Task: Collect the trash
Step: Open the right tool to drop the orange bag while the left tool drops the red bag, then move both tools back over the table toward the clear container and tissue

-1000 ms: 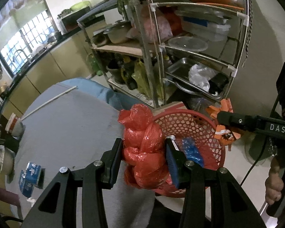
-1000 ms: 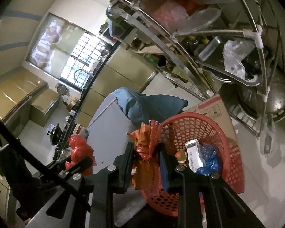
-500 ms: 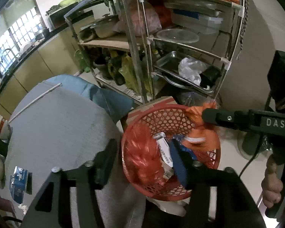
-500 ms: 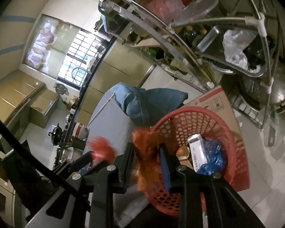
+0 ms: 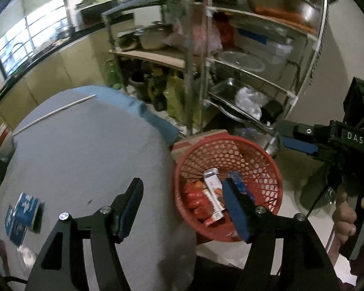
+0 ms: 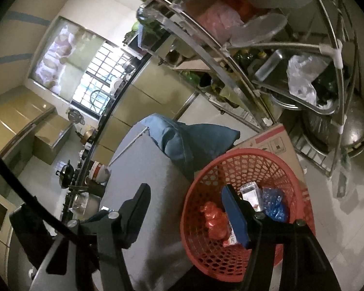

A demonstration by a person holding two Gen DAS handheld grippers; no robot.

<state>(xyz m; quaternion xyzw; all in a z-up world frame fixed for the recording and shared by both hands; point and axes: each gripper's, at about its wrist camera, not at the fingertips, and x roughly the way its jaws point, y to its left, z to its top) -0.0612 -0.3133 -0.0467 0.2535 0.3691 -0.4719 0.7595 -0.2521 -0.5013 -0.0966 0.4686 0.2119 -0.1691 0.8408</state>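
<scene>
A red mesh basket (image 5: 267, 160) stands on a cardboard box beside the grey table (image 5: 85, 160). In it lie a crumpled red plastic bag (image 5: 194, 198), a white carton (image 5: 212, 189) and a blue wrapper (image 5: 235, 178). My left gripper (image 5: 182, 194) hovers over the table edge and the basket rim, its jaws opening with nothing between them. My right gripper (image 6: 185, 201) hangs above the basket (image 6: 242, 156), jaws also opening and empty; below it lie the red bag (image 6: 213, 220), the carton (image 6: 250, 191) and the blue wrapper (image 6: 271, 203).
A blue packet (image 5: 21, 213) and a thin white stick (image 5: 53, 114) lie on the table, with blue cloth (image 6: 189, 140) over its far edge. A metal rack (image 5: 242, 72) full of pans and containers stands behind the basket. A hand (image 5: 344, 208) holds the right gripper's handle.
The left gripper let go of the red bag and the right gripper let go of the orange wrapper; both dropped into the basket. Both jaws stand wider, and the left view has swung toward the table.
</scene>
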